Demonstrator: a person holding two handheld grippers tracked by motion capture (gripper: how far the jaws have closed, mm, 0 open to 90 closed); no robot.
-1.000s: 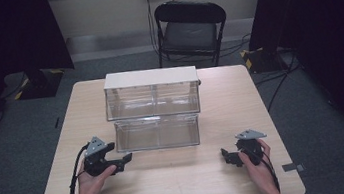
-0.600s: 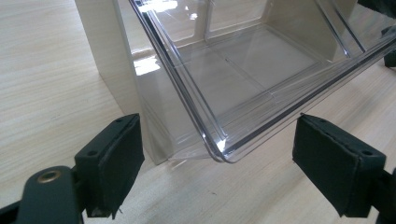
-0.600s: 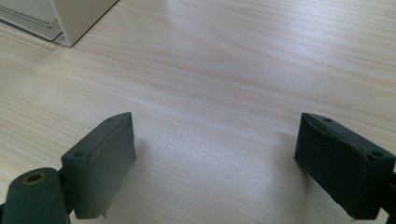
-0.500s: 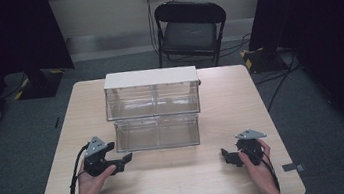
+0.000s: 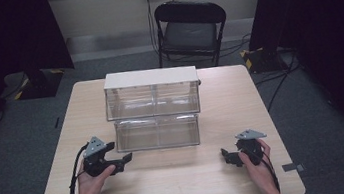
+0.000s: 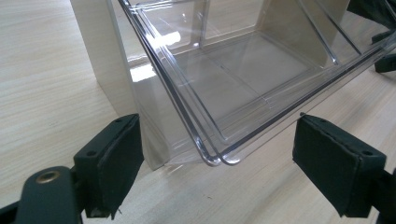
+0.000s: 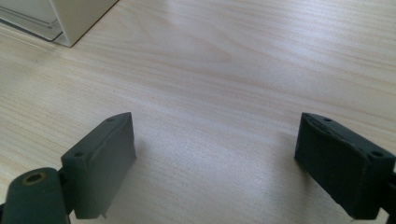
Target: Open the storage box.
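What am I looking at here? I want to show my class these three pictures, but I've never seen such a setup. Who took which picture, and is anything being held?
A person sits at a wooden table with a hand-held gripper in each hand: the left gripper and the right gripper. One picture comes from a camera above. The other two come from cameras on the grippers, looking along their black jaws. On the table stands a clear plastic bin, pulled out of a box behind it. The left gripper points at the bin's corner. Both grippers are open and hold nothing.
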